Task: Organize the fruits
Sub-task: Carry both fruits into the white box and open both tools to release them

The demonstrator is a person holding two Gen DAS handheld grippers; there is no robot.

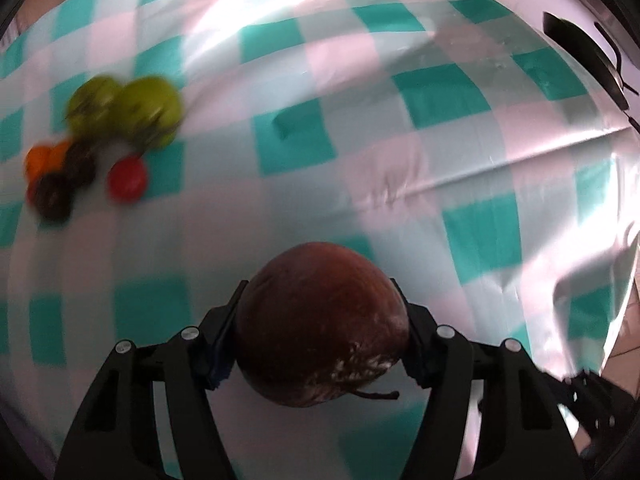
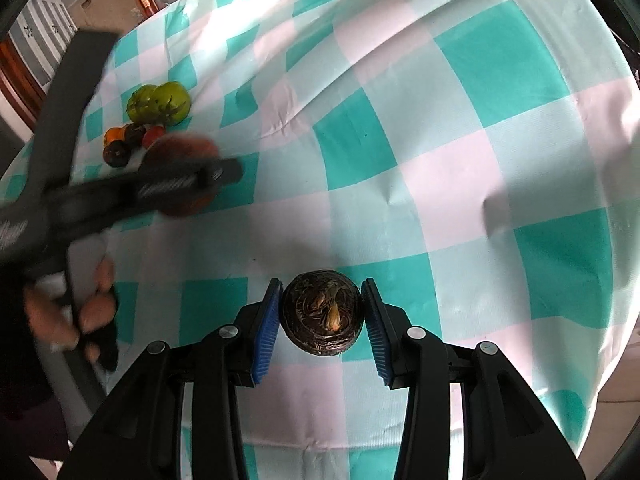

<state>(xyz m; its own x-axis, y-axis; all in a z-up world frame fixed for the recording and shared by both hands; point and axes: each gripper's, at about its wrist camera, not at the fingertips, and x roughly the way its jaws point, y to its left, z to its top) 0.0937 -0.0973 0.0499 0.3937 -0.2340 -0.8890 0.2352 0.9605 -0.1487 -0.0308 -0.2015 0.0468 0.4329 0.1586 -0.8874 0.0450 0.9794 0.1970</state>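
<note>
The left gripper [image 1: 322, 332] is clamped on a red apple [image 1: 322, 320]. In the left wrist view the apple fills the gap between the fingers, both of which press against its sides. Its stem end faces the camera, and the stem [image 1: 376, 394] projects to the right at the bottom. The apple is held clear of the cloth [image 1: 400, 160].

The right gripper [image 2: 323, 314] is closed on a small dark round fruit [image 2: 323, 314]. The blue pads [image 2: 267, 328] stand on either side of the fruit; the left pad touches it, and the right pad meets it at its upper edge. A dried, yellowish calyx on the fruit faces the camera. The fruit sits level with the pad tips, above the checked cloth.

In the right wrist view the left gripper [image 2: 188, 180] appears blurred at the left, with the apple [image 2: 184, 176] between its fingers. A hand [image 2: 72, 312] grips its handle below.

A group of fruit lies on the cloth at the far left, well apart from both grippers:
- Two green fruits [image 1: 128, 114] lie touching each other at the back of the group.
- An orange fruit [image 1: 42, 160] lies at the left edge.
- Two dark fruits [image 1: 64, 186] lie just beside it.
- A red fruit [image 1: 128, 180] lies at the right, near the green pair.

The cloth is checked in teal, pink and pale grey and shows several creases.
</note>
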